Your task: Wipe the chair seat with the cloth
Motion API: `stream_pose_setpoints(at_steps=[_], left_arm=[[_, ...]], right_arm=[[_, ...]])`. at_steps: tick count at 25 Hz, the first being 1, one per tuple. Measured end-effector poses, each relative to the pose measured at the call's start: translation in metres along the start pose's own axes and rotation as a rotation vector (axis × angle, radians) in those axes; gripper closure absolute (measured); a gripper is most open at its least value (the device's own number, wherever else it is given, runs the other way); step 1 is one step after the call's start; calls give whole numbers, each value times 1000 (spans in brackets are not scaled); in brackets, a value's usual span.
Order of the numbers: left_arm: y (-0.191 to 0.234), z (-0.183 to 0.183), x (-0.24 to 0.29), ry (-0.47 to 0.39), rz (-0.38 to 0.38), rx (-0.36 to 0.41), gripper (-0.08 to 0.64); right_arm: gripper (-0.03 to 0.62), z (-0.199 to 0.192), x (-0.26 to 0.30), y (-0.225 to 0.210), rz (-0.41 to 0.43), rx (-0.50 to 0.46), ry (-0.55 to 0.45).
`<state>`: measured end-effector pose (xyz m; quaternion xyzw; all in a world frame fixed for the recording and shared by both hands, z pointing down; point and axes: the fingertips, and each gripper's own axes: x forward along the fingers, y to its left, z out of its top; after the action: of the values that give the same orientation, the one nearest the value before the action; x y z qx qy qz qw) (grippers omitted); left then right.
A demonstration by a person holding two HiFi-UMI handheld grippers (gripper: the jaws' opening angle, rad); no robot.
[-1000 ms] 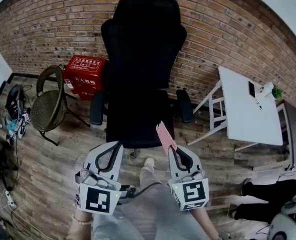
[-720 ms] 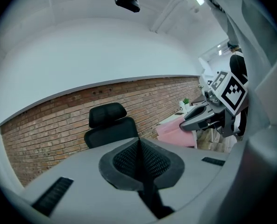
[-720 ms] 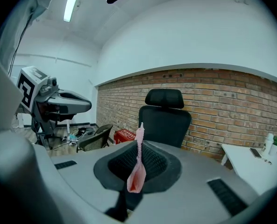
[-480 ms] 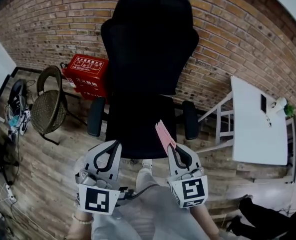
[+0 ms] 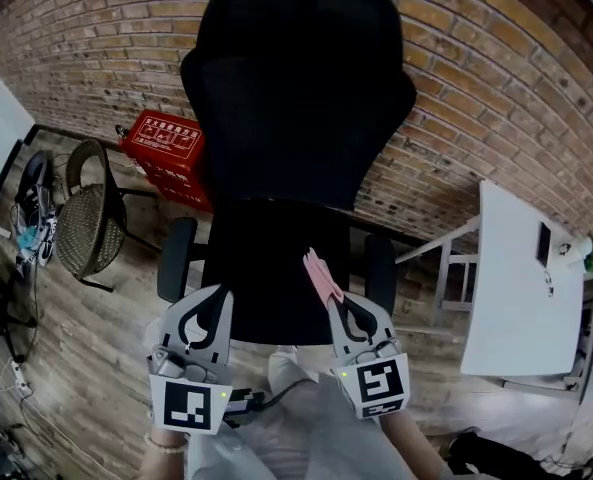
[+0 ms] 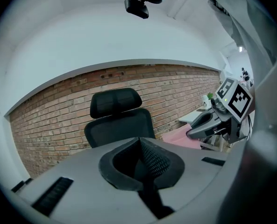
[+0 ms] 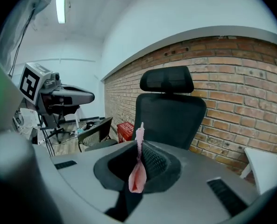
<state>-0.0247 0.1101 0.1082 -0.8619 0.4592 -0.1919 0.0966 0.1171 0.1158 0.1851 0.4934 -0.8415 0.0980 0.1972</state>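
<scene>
A black office chair stands against the brick wall; its seat (image 5: 266, 273) lies just beyond both grippers and its tall backrest (image 5: 296, 88) rises behind. My right gripper (image 5: 338, 300) is shut on a pink cloth (image 5: 322, 274), which sticks up from the jaws over the seat's right front; in the right gripper view the cloth (image 7: 138, 171) is pinched between the pads. My left gripper (image 5: 204, 308) hovers at the seat's left front edge, shut with nothing in it. The left gripper view shows the chair back (image 6: 119, 122) ahead and the right gripper (image 6: 201, 125) with the cloth (image 6: 182, 138).
A red box (image 5: 168, 148) and a wicker chair (image 5: 88, 218) stand at the left by the wall. A white table (image 5: 536, 288) is at the right. Armrests (image 5: 174, 258) flank the seat. Shoes (image 5: 28, 223) lie at far left on the wooden floor.
The view has closed in on the chair: it looms larger and the table has slid right. Both grippers keep the same pose near the seat's front, cloth still held.
</scene>
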Motion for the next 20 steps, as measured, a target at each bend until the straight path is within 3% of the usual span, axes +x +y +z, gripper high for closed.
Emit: stream_pose_setpoints(at_steps=[8,15,20], left_arm=[[1,-27,57,87,-9,-24,541],[-4,-92,96,112,-21,-52,541],[-6,-142,133,142,-73,-62,541]], right_arm=[[543,-31,56,-31,59,-1,68],[543,-96,102,-54,-47,110,127],[543,-138,149,-67,-115,98,157]])
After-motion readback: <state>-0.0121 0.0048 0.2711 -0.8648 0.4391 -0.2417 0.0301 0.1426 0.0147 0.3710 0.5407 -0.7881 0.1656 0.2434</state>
